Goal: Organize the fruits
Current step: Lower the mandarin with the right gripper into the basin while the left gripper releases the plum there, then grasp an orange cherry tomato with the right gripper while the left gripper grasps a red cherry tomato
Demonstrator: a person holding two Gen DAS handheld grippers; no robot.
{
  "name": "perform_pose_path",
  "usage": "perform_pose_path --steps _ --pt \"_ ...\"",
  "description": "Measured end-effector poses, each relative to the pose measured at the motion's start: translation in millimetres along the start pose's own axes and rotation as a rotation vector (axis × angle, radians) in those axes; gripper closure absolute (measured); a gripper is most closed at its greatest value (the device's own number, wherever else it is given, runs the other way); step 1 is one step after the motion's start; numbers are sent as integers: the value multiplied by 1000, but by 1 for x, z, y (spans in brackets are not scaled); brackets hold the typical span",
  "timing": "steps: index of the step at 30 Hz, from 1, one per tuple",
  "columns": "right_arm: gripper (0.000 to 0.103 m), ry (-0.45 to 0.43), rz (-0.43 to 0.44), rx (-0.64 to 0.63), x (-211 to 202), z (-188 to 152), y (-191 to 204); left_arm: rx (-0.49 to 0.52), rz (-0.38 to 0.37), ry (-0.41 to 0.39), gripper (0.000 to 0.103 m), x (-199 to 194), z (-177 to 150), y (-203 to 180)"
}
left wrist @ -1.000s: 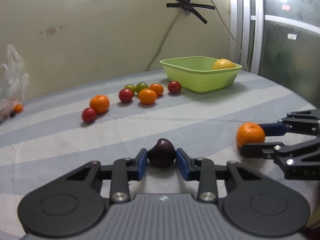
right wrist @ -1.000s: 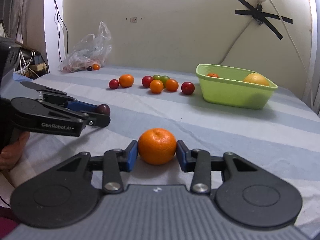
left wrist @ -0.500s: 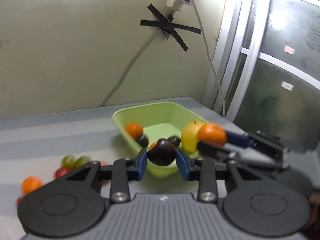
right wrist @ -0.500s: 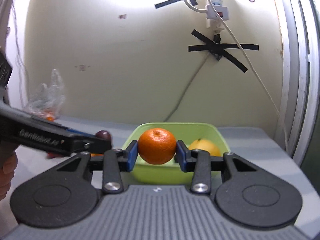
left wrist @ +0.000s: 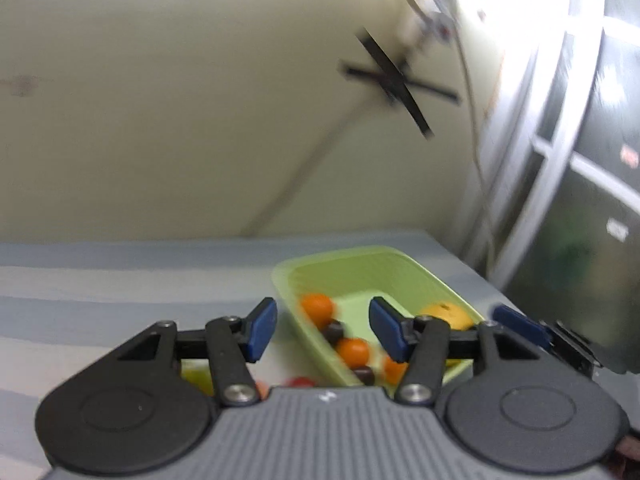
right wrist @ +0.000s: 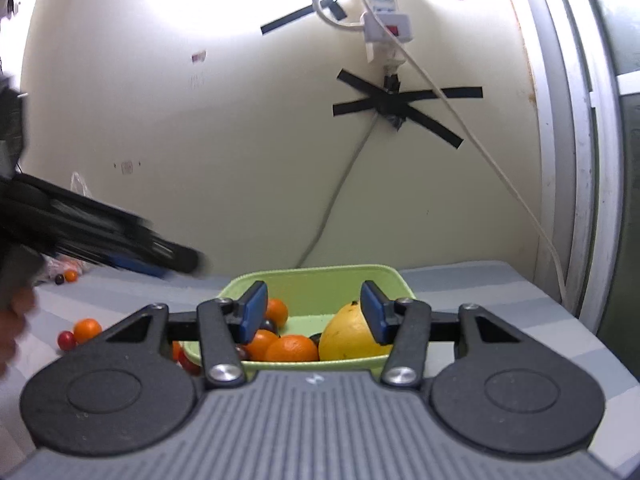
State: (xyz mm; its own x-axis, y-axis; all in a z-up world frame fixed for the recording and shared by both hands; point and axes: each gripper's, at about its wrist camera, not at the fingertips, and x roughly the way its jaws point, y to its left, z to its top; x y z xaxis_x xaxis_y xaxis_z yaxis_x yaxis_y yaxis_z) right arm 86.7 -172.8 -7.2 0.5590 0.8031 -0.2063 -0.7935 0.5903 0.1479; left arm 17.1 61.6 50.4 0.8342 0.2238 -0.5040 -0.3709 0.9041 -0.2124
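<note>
- Green basket [right wrist: 390,276] sits on the striped cloth [right wrist: 472,284] near the wall. In right wrist view its long axis runs across the frame, L to R; in left wrist view [left wrist: 404,264] it runs diagonally, far-left corner toward near-right.
- Left gripper [left wrist: 323,330]: jaws have just been opening, now spread, nothing between the blue pads. It hangs above the basket's near-left edge.
- Right gripper [right wrist: 313,312]: jaws also just opening, spread, nothing pinched. It points at the basket from the near side.
- Inside the basket, right view: big yellow citrus [right wrist: 348,338] at right, stem end up; mandarin [right wrist: 292,349] beside it w/ another orange fruit touching on the left; dark plum [right wrist: 269,325] behind.
- Left view only: a second dark fruit [left wrist: 365,375] low in the basket, plus the right gripper's blue pad at the frame's right edge. Blurry throughout.
- Right view only: loose fruit on the cloth left of the basket, i.e. a small orange [right wrist: 87,330] w/ a red tomato [right wrist: 66,340] touching it; plastic bag [right wrist: 76,188] far back by the wall; left gripper as a dark blurred bar [right wrist: 100,236] at left; a hand [right wrist: 14,320] at the left edge.
</note>
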Motion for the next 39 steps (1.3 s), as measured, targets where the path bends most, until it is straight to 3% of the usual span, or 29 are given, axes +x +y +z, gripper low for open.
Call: perform_pose_path --steps 5,11,16,21,23,25,27,28,31,32,35,39 --pt "70 -18 27 10 -8 -2 3 -40 150 -43 51 -60 -30 55" --pt "71 65 162 76 -5 -1 15 -116 260 21 47 -83 -78 107" --pt "70 185 270 16 -3 -12 68 -81 258 50 43 -69 -91 109" --pt "69 272 263 -102 25 -20 112 -23 263 42 44 -50 -94 99" --pt "67 308 254 -110 42 -19 122 -1 262 44 50 -44 -96 96" --pt "67 331 241 -127 58 -19 128 12 262 64 64 -40 -97 94" --pt "65 356 240 -140 72 -21 132 7 264 75 68 -38 -97 96" --pt "65 365 241 -145 76 -22 136 -1 264 83 76 -37 -97 98" --pt "67 417 232 -146 89 -25 143 -7 251 85 76 -37 -97 100" --pt "72 414 218 -149 88 -25 144 -4 249 84 76 -38 -97 99" --pt "73 399 229 -128 78 -27 141 16 245 71 76 -47 -102 93" --pt "73 395 241 -67 46 -34 130 46 164 58 76 -66 -116 73"
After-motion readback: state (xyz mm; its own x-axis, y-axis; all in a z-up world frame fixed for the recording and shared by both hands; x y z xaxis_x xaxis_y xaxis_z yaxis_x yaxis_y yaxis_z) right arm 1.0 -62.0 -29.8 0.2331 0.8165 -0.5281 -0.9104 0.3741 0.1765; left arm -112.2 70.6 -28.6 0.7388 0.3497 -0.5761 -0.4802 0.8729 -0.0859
